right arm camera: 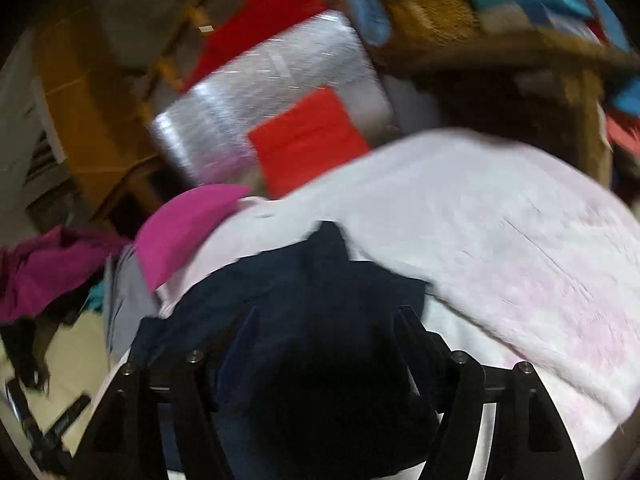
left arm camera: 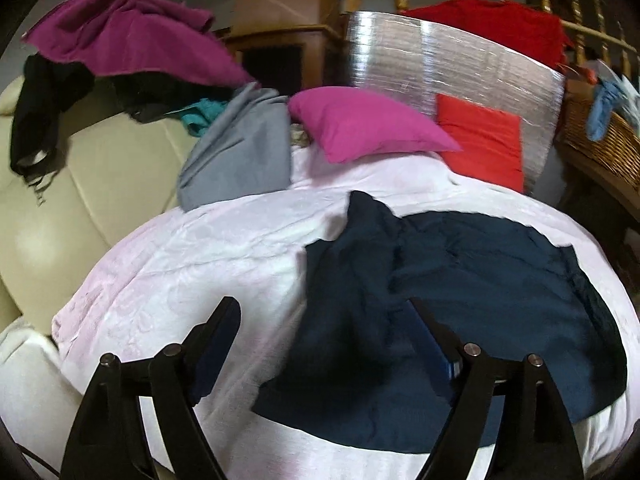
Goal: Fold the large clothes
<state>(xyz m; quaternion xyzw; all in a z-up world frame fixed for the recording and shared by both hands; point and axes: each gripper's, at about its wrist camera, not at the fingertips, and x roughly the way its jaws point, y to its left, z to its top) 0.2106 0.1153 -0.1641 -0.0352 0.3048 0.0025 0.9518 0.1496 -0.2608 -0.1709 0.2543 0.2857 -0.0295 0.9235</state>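
Observation:
A dark navy garment (left arm camera: 460,280) lies partly folded and rumpled on a white-pink blanket (left arm camera: 200,248). My left gripper (left arm camera: 322,312) hovers open over the garment's left edge; its left finger is above bare blanket and its right finger above the navy cloth. In the blurred right wrist view the same navy garment (right arm camera: 320,272) lies under and between the fingers of my right gripper (right arm camera: 326,316). Its jaws stand wide apart, and the pads do not seem to press on the cloth. A dark shadow covers the cloth close to that gripper.
A magenta pillow (left arm camera: 360,124), a red cushion (left arm camera: 484,140) and a silver panel (left arm camera: 460,68) stand at the blanket's far end. Grey cloth (left arm camera: 240,148), a purple garment (left arm camera: 128,36) and black clothes (left arm camera: 40,112) are piled on the cream sofa (left arm camera: 100,184) at left. A wicker basket (left arm camera: 600,140) is at right.

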